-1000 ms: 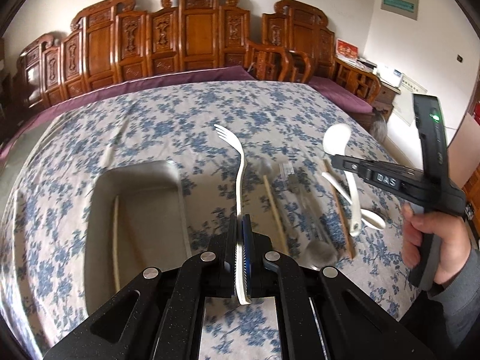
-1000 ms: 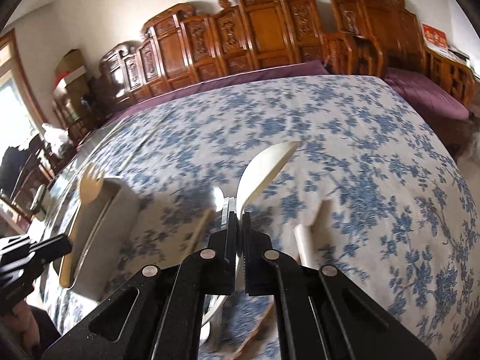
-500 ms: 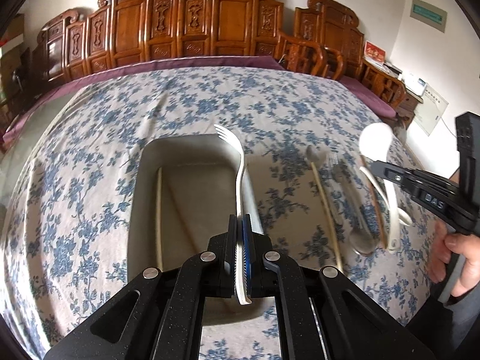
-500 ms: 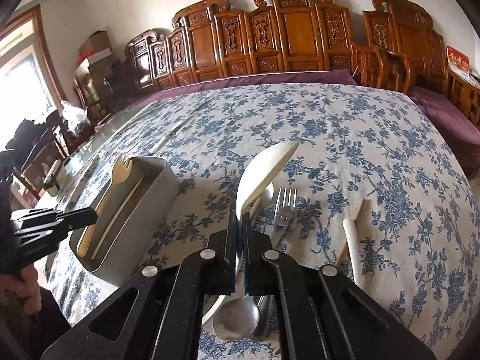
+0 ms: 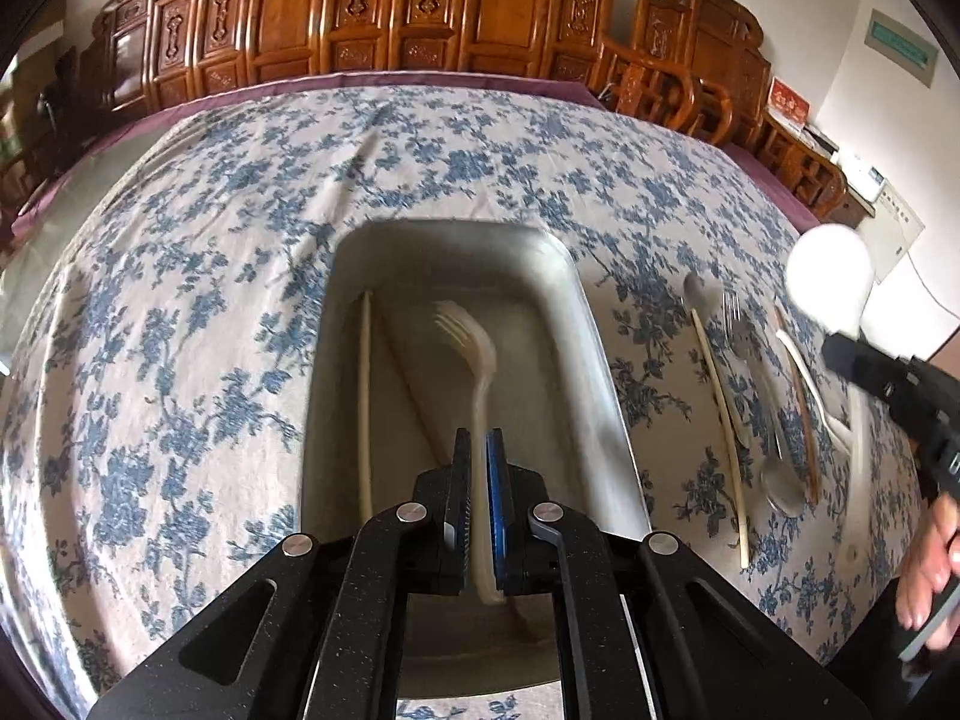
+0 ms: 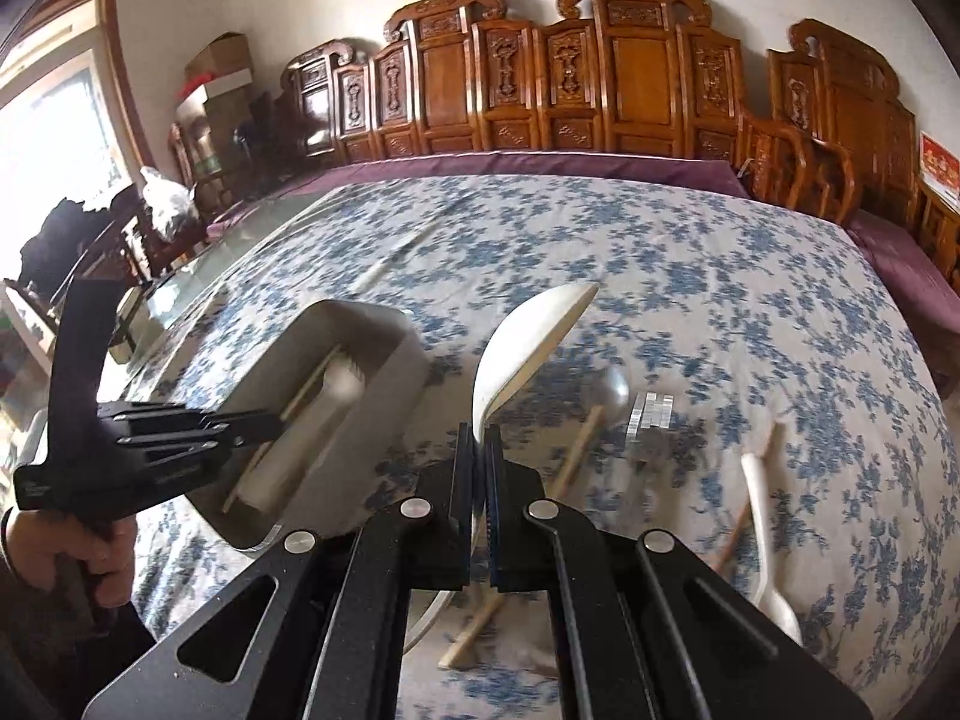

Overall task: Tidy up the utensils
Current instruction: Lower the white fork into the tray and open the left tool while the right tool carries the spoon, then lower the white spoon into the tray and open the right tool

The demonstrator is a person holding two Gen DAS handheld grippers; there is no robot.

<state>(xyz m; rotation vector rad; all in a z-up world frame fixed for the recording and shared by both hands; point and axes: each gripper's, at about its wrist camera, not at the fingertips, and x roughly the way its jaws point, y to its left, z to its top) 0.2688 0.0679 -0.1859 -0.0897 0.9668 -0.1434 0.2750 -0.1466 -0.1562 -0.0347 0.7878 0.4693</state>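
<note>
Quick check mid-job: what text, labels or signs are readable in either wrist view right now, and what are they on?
No text can be read.
Green wall sign, left wrist view: lettering too small.
Red card on the side furniture: characters blurred.
Red card, right wrist view: gold marks, unreadable.
Marking on the left gripper body: too dark and blurred.
Tray, white fork and white spoon: no markings visible.

The pale plastic fork [image 5: 474, 360] over the grey rectangular metal tray [image 5: 576, 324] is motion-smeared, its tines indistinct and its handle end hidden behind black gripper fingers [image 5: 459, 480]; the white plastic spoon's [image 6: 528, 336] handle vanishes likewise
</note>
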